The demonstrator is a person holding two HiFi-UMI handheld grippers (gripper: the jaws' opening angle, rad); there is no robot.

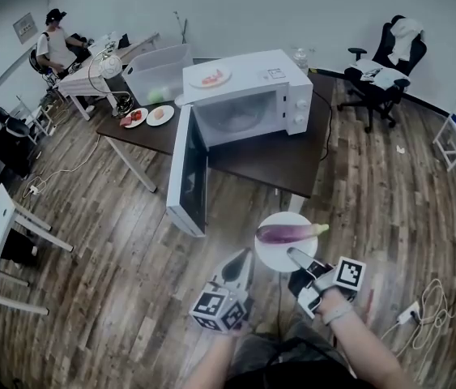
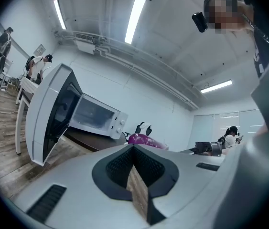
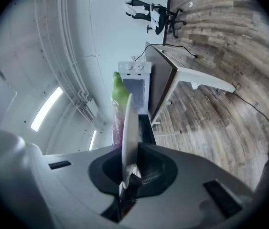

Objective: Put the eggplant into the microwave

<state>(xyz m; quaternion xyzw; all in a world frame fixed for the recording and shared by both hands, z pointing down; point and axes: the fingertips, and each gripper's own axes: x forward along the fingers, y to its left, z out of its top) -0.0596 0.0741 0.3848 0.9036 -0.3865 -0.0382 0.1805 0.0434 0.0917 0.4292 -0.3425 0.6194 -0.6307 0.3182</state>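
We see the long purple eggplant (image 1: 284, 232) with its green stem lying across a round white plate (image 1: 279, 257). The plate is held above the wooden plank floor (image 1: 114, 241), and the eggplant is not yet inside the boxy white microwave (image 1: 248, 96). The right gripper (image 1: 296, 256) is clamped on the plate's near rim. In the right gripper view the plate stands edge-on between the jaws, which press on it from both sides. The left gripper (image 1: 240, 263) sits just beside the plate on its left, its jaws drawn together at the tips with nothing between them.

The microwave stands on a dark brown tabletop (image 1: 284, 164), well apart from the plate. Its cavity faces us and its white door (image 1: 189, 173) is swung wide open to the left. A small dish (image 1: 210, 77) with red food sits on top of the microwave. A clear plastic bin (image 1: 159, 71) stands just beside it, and a black office chair (image 1: 381, 67) is at the far right.
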